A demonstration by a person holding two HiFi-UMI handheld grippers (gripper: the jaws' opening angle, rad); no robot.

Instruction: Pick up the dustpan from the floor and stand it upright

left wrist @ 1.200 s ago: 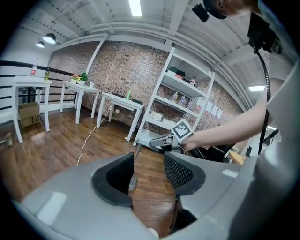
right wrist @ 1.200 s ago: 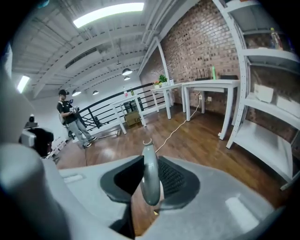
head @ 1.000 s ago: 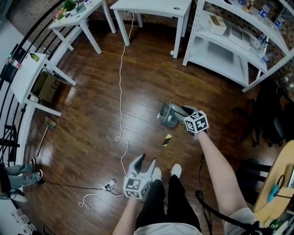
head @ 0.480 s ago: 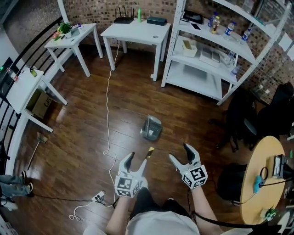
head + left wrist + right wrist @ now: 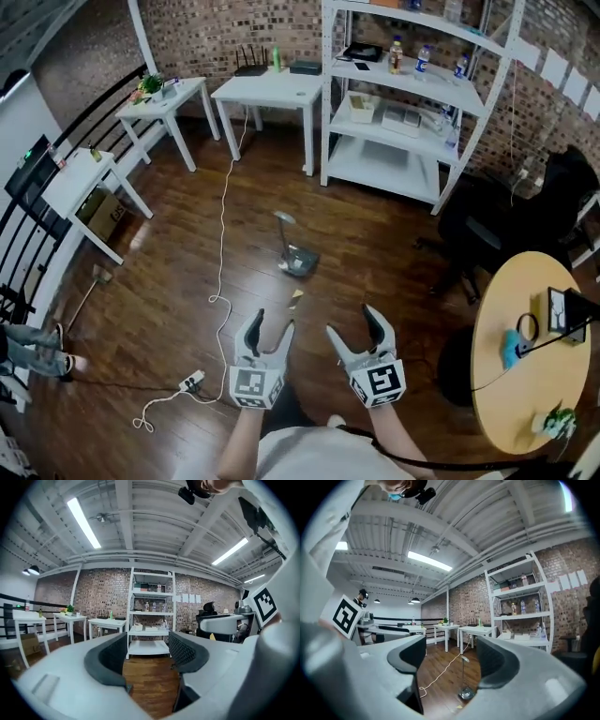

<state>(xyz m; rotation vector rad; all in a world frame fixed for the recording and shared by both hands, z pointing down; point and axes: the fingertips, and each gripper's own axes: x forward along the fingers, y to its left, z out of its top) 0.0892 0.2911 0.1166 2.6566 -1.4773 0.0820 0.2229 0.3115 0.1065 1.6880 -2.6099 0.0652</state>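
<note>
Holding the left gripper point(image 5: 272, 323) and right gripper point(image 5: 352, 322) released and empty, well apart from the dustpan point(image 5: 298, 260), since we judge it stands upright on the floor point(image 5: 159, 281) unaided.

A white metal shelving unit point(image 5: 403, 122) stands against the red brick wall point(image 5: 206, 37). A long white cord point(image 5: 222, 225) trails over the dark wooden floor point(image 5: 375, 244) to a white power strip point(image 5: 191, 381). A round light-wood tabletop point(image 5: 525, 375) sits at the floor's right edge.

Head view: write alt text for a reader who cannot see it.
A dustpan stands upright on the wooden floor, handle up. Nearer the camera, the left gripper and right gripper are open and empty, clear of it. White shelves stand behind.
</note>
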